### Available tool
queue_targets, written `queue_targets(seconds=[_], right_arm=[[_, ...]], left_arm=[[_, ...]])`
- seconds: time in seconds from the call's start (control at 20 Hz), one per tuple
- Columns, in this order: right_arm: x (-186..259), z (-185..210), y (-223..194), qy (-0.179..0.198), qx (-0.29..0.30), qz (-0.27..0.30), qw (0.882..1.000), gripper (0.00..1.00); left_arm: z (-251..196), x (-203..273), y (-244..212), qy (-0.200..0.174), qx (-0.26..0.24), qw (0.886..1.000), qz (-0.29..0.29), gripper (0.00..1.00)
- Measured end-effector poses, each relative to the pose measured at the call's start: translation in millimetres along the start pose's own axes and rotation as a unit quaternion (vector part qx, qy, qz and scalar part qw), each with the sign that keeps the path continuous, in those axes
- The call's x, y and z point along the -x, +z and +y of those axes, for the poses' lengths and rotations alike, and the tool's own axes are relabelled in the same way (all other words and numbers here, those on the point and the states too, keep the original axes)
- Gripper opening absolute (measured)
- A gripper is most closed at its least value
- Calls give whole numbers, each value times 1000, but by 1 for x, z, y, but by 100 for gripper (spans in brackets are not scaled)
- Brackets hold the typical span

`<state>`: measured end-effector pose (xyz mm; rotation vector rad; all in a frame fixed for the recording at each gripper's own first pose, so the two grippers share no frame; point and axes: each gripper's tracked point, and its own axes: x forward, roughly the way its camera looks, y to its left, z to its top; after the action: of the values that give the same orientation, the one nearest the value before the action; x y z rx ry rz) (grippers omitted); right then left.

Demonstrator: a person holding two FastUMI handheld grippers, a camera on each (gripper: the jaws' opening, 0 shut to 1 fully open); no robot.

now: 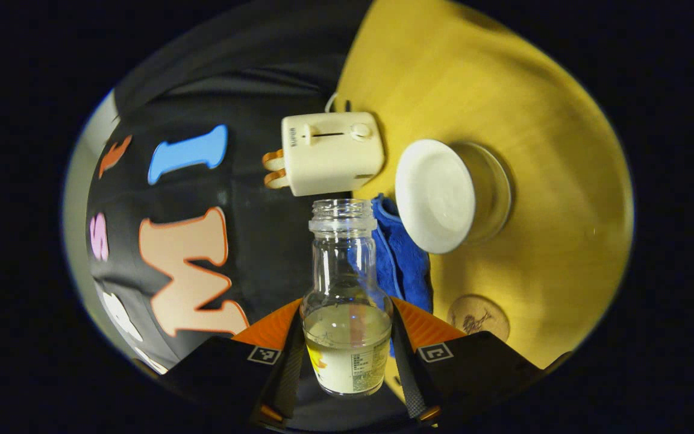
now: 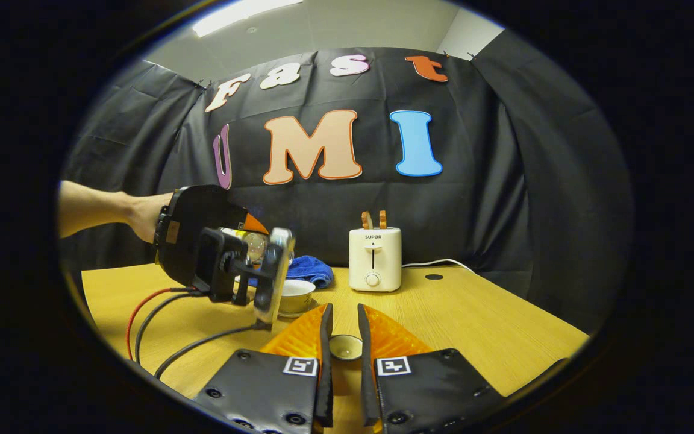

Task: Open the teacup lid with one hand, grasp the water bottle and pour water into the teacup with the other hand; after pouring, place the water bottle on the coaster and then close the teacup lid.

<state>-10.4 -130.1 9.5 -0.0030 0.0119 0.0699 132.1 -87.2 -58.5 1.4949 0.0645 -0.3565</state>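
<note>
While my left gripper (image 1: 347, 361) pinches the water bottle (image 1: 347, 289) low on its body, both fingers pressed against the glassy sides, the left gripper view is rolled over — so I judge the bottle tipped toward the teacup (image 1: 452, 196), its open mouth pointing between the toaster (image 1: 329, 154) and the cup's white rim. The bottle looks about a third full, clear and smooth-walled; I expect it light but slippery, so the hold belongs on the wider lower body near the label, not the narrow neck.

My right gripper (image 2: 343, 355) has its fingers drawn close around a small round lid (image 2: 345, 346), apparently the teacup's — whether both truly press on it I cannot tell. In the right gripper view the teacup (image 2: 294, 295) stands open on the desk (image 2: 473, 325) just before the blue cloth (image 2: 311, 269), toward the desk's back edge. The coaster (image 1: 478, 316) lies bare, near my left fingers, awaiting the bottle.
</note>
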Motion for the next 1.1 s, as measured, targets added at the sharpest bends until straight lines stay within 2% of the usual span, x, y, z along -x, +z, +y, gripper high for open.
queue_targets(seconds=[0.1,0.15,0.2,0.25,0.35,0.45,0.5,0.6,0.7,0.85,0.95,1.1], right_arm=[[-2,-3,0,-4,0,1,1000,22],[-2,-4,-1,-7,0,1,1000,22],[-2,-4,-1,-8,0,1,1000,21],[-3,-5,-1,-10,0,1,1000,22],[-4,-7,-1,-13,1,1,1000,21],[-6,-8,-1,-18,1,2,1000,21],[-6,-9,-2,-20,1,3,1000,21],[-5,-10,-2,-24,1,2,1000,22],[-6,-9,-2,-26,1,2,1000,22],[-5,-8,-2,-25,1,1,1000,21],[-6,-8,-1,-23,1,1,1000,21],[-6,-8,-2,-22,1,0,1000,21]], left_arm=[[5,8,10,2,122,992,-34,67],[8,10,13,6,179,982,-50,67],[10,10,10,12,233,971,-59,63],[11,10,8,20,282,957,-67,66],[10,3,2,43,387,917,-82,63],[13,4,4,66,496,858,-117,66],[14,5,1,85,530,835,-125,66],[13,5,2,110,572,801,-138,66],[13,4,5,108,609,772,-145,66],[15,-2,-4,128,639,744,-146,66],[5,-3,-5,129,652,735,-132,66],[-9,-7,-8,127,664,729,-108,66]])
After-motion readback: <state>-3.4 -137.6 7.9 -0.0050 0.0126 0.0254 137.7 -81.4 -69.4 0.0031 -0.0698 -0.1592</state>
